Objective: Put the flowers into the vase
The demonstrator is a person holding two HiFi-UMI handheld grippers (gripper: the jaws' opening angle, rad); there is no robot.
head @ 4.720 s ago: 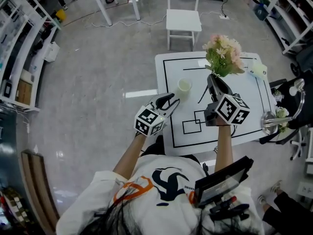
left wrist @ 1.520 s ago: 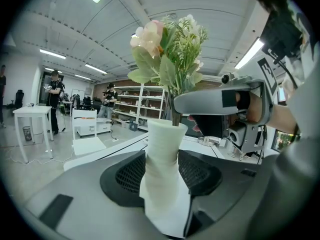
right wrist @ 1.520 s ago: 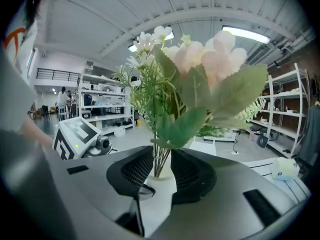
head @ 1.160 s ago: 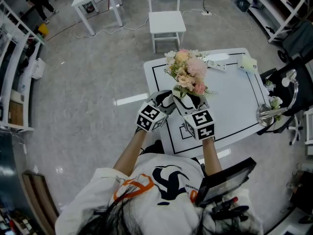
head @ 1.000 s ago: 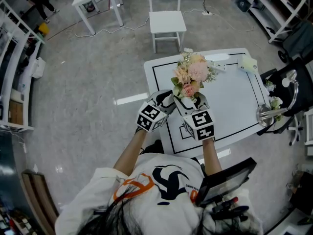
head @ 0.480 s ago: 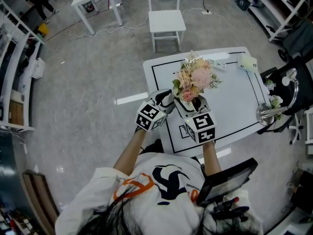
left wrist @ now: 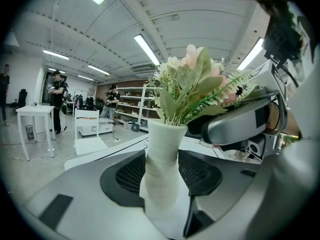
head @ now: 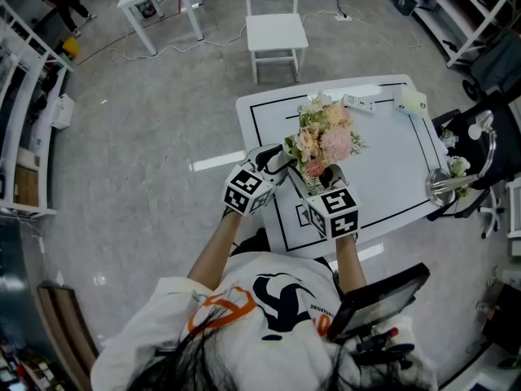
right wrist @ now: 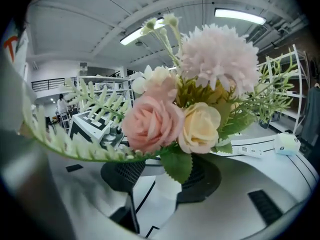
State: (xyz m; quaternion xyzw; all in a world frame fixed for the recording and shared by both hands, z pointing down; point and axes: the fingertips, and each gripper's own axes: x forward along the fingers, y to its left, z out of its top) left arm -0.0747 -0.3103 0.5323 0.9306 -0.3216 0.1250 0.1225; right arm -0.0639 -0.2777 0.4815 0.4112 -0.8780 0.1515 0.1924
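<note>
My left gripper (left wrist: 164,173) has its jaws closed snug on the lower body of the white vase (left wrist: 165,139), one black pad on each side, and the vase stands upright between them. My right gripper (right wrist: 162,176) sits just beside it, jaws narrow and pinching the bouquet (right wrist: 200,99) low on the stems, though the leaves cover the exact contact spot. The stems go down into the mouth of the vase, so the flowers are in it, with pink, cream and pale lilac blooms plus fern sprigs fanning out above the rim. In the head view both grippers meet over the near left part of the white table (head: 391,153), the one with black lines marked on it. A white chair (head: 275,31) stands past the far edge of the table.
</note>
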